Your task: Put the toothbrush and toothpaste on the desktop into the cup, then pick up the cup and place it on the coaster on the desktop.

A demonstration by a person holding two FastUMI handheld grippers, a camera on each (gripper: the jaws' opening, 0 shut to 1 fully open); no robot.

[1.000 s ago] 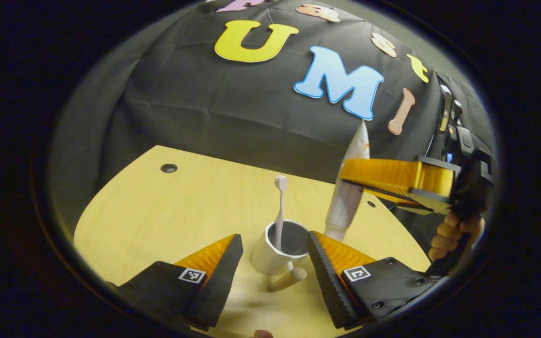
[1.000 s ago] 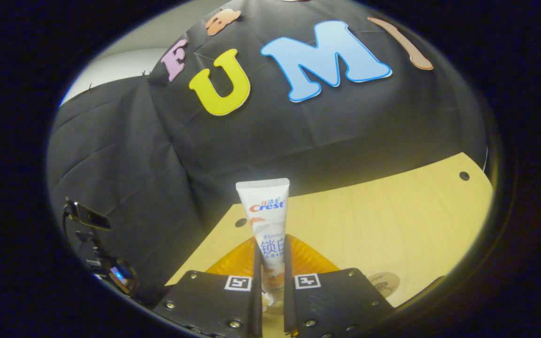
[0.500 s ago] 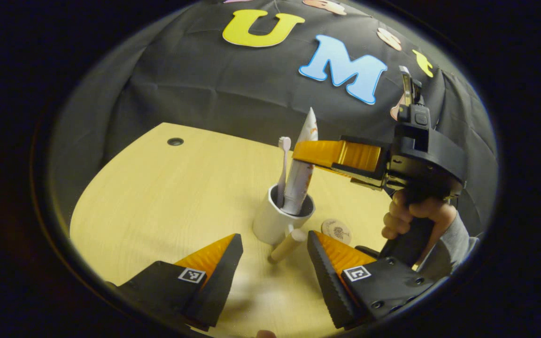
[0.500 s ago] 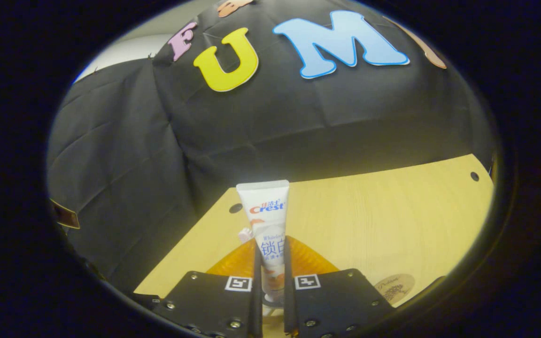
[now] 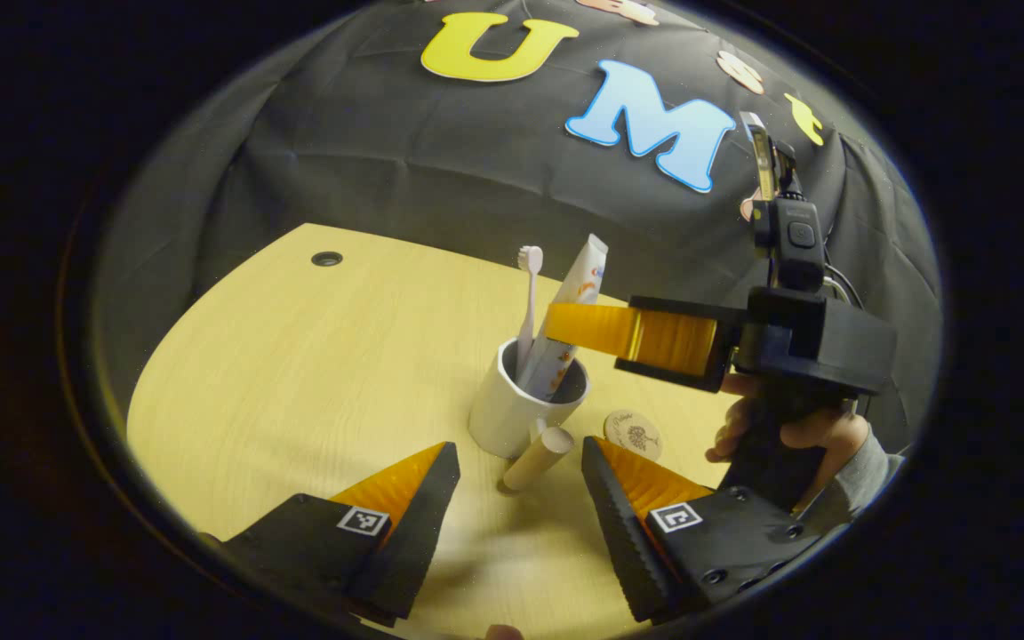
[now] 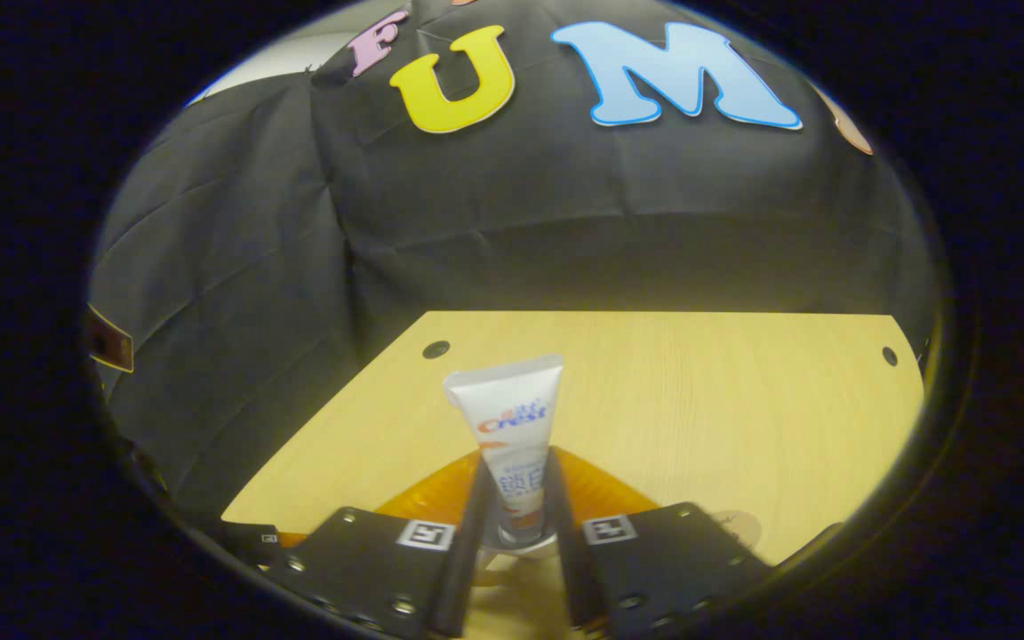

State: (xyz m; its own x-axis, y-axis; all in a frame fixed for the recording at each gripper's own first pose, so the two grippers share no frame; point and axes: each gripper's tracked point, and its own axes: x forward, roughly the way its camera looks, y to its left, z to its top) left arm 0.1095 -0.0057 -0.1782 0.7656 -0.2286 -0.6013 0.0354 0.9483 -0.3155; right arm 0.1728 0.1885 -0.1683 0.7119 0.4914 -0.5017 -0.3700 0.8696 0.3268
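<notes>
Toothpaste (image 5: 570, 320) and toothbrush (image 5: 527, 302) both stand in the cup (image 5: 512, 413) on the tabletop (image 5: 299, 382).

The white cup sits upright near the middle of the tabletop, its tan handle (image 5: 534, 458) pointing toward the left tool (image 5: 516, 498). The toothbrush stands bristles up at the cup's left side; the toothpaste leans beside it, crimped end up. The right tool (image 5: 565, 324), held by a hand (image 5: 788, 436), reaches in level from the right; in the right gripper view its 2 fingers (image 6: 476, 498) flank the tube (image 6: 512, 444) closely, and whether they grip it cannot be told. The left tool hangs released, fingers spread wide, just short of the cup. The round coaster (image 5: 634, 434) lies flat just right of the cup, apart from it.
</notes>
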